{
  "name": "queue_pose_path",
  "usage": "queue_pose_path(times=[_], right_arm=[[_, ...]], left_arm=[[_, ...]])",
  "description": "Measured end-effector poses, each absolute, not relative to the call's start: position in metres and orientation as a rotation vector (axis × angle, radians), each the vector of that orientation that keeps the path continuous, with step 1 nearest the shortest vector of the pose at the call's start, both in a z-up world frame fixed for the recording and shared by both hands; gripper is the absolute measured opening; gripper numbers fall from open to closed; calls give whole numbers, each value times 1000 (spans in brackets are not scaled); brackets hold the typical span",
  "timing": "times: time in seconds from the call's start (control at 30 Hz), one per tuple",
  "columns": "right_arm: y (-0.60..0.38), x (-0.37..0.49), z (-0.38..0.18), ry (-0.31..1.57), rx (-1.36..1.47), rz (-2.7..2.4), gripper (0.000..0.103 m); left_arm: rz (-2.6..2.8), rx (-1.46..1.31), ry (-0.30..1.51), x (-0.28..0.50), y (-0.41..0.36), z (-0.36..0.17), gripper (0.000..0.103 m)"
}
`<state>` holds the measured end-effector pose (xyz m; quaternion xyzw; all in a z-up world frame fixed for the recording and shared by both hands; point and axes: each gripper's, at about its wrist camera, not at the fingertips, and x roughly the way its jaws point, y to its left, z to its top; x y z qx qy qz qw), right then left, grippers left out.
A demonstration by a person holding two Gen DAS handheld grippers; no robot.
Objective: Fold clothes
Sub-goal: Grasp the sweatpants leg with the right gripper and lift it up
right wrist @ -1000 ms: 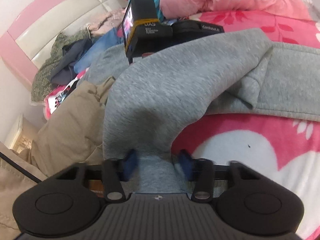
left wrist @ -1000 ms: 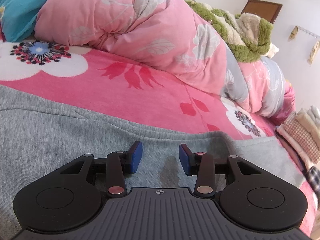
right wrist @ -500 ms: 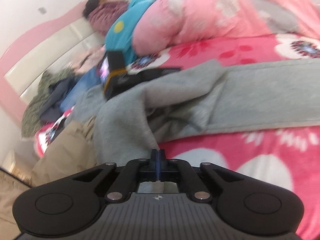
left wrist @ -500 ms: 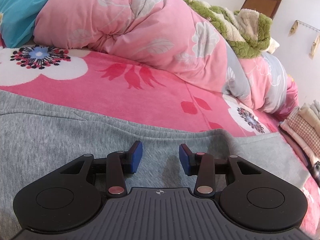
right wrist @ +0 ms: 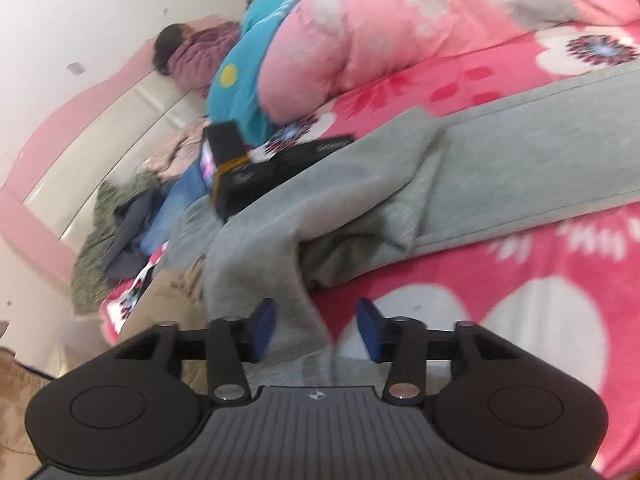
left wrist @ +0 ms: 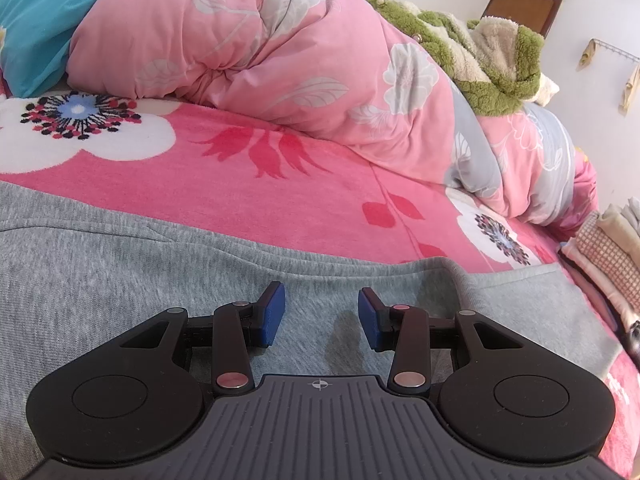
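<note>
Item: grey sweatshirt [left wrist: 120, 280], spread across the pink flowered blanket [left wrist: 248, 200]. We find it directly under and ahead of our left tongs [left wrist: 321, 316], and a limp grey sleeve [right wrist: 256, 264] of it hangs down between the pads of our right tongs [right wrist: 316, 330].

Left tongs: jaws parted, blue pads [left wrist: 274, 312] clear of the cloth on both sides, gripping nothing; they hover low over the flat grey fabric.

Right tongs: jaws have just been opening. The sleeve lies beside the left pad [right wrist: 264, 326], with blanket showing between cloth and right pad; we see no pinch on it.

Beyond left tongs: pink quilt [left wrist: 280, 68] bunched up, green fleece [left wrist: 496, 64] behind it, folded stack [left wrist: 608, 256] far right.

Beyond right tongs: the sweatshirt's body [right wrist: 520, 160] runs off rightward; a black box [right wrist: 256, 176] sits past its far edge; heaped clothes [right wrist: 132, 216] lie left, a tan garment [right wrist: 160, 312] just left of the pads.
</note>
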<state>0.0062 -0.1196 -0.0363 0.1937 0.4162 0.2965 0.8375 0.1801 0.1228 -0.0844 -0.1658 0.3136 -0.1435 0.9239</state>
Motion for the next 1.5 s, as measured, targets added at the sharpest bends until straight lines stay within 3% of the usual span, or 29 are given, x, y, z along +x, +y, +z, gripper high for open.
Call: queue_pose_path(times=[0.1, 0.53, 0.73, 1.07, 1.13, 1.23, 1.3, 1.4, 1.5], right_arm=[[-109, 10, -45, 912, 419, 664, 62], [-84, 11, -58, 979, 416, 720, 64], [-97, 13, -56, 939, 541, 723, 73], [-60, 11, -57, 987, 331, 753, 76], [-57, 8, -55, 959, 292, 738, 71], [-55, 4, -54, 938, 249, 718, 52], [-54, 2, -54, 931, 225, 711, 22], [-52, -1, -52, 910, 175, 693, 10], [-55, -6, -44, 868, 157, 675, 8]], left_arm=[[-294, -340, 643, 180, 123, -84, 41], [-294, -338, 642, 180, 123, -85, 41], [-293, -337, 641, 180, 123, -84, 41], [-293, -337, 640, 180, 123, -84, 40], [-293, -336, 640, 180, 123, -84, 40], [-293, -336, 639, 180, 123, -84, 41], [-293, -336, 639, 180, 123, -84, 41], [-294, -339, 639, 180, 123, -84, 41], [-295, -342, 638, 180, 123, -84, 40]])
